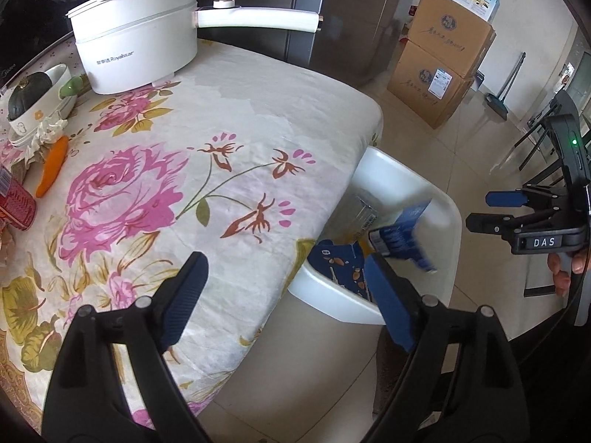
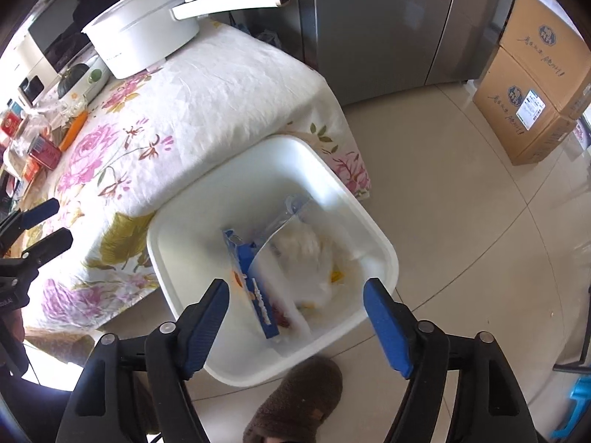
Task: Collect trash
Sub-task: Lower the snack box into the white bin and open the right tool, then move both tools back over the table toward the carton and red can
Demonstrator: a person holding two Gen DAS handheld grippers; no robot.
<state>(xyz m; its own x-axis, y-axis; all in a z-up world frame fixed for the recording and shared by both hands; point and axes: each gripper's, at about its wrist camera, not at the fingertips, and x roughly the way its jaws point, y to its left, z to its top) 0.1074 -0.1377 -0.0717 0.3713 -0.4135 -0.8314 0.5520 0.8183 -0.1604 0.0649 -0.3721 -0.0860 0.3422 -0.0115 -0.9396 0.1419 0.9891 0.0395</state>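
Observation:
A white bin (image 2: 384,247) stands on the floor against the table's corner. Above its opening my right gripper (image 2: 295,284) stands open with nothing between its fingers. Inside lie a blue packet (image 2: 255,295) on edge and a clear bag with white tissue (image 2: 306,254), both blurred. In the left wrist view my left gripper (image 1: 282,262) is open and empty over the table edge and the bin (image 1: 402,181). There a blurred blue packet (image 1: 402,238) is over the bin, free of both grippers, and a navy printed wrapper (image 1: 343,264) lies inside. My right gripper (image 1: 480,209) shows at the right, open.
The floral-cloth table (image 1: 221,110) carries a white long-handled pot (image 1: 136,37), a carrot (image 1: 53,170), a red can (image 1: 16,203) and a bowl with a dark squash (image 1: 33,99). Cardboard boxes (image 1: 443,62) and a grey fridge (image 2: 388,18) stand behind. A brown slipper (image 2: 295,398) lies by the bin.

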